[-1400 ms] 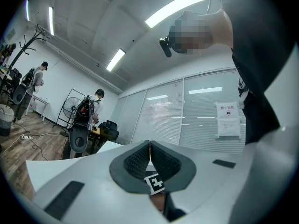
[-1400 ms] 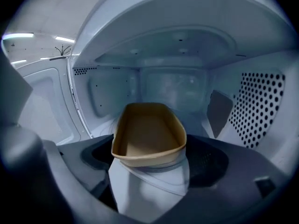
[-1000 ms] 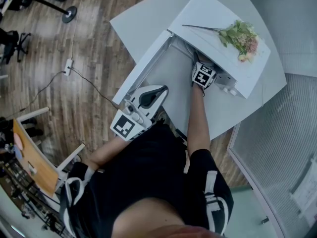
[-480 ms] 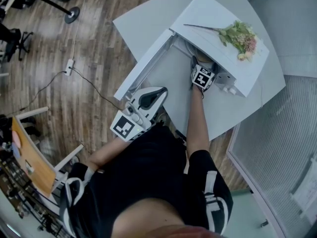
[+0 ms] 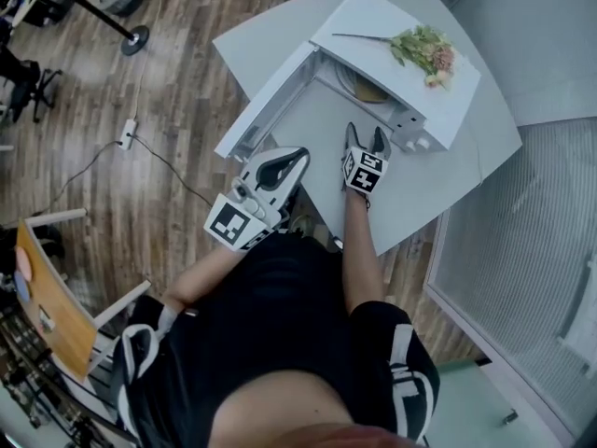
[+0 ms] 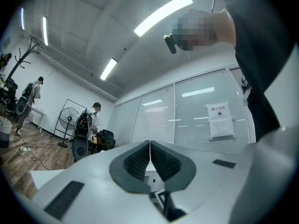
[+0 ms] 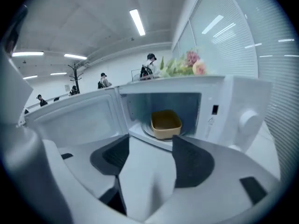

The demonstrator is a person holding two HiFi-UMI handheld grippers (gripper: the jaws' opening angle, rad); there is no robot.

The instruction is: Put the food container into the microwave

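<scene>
One shallow tan plastic food container [image 7: 166, 123] sits inside the boxy white microwave [image 7: 233, 111], on the round turntable [image 7: 145, 130] at the floor of the cavity. It stands upright and open-topped, roughly centred, clear of the side walls. That is where the task sentence wants it. In the head view only a sliver of tan [image 5: 366, 90] shows under the oven's top.

The white microwave door [image 7: 74, 120] hangs swung out to the left, which leaves the cavity mouth free. The right gripper [image 7: 150, 146] hovers in front of that mouth, outside the oven and apart from the container. Its jaws are spread wide with nothing between them but the pale table [image 5: 438, 185] surface below. It points straight at the container, so the gap looks lined up with it.

The left gripper [image 6: 149, 146] has its ribbed black pads pressed together on nothing. It tilts upward toward the ceiling lights and a glass partition, close by the person's torso, probably parked there to stay out of the working gripper's way. From above it [image 5: 270, 180] lies near the door's free edge.

A spray of pink and green flowers [image 5: 424, 49] rests on the microwave's top, out of the way of the opening.
</scene>
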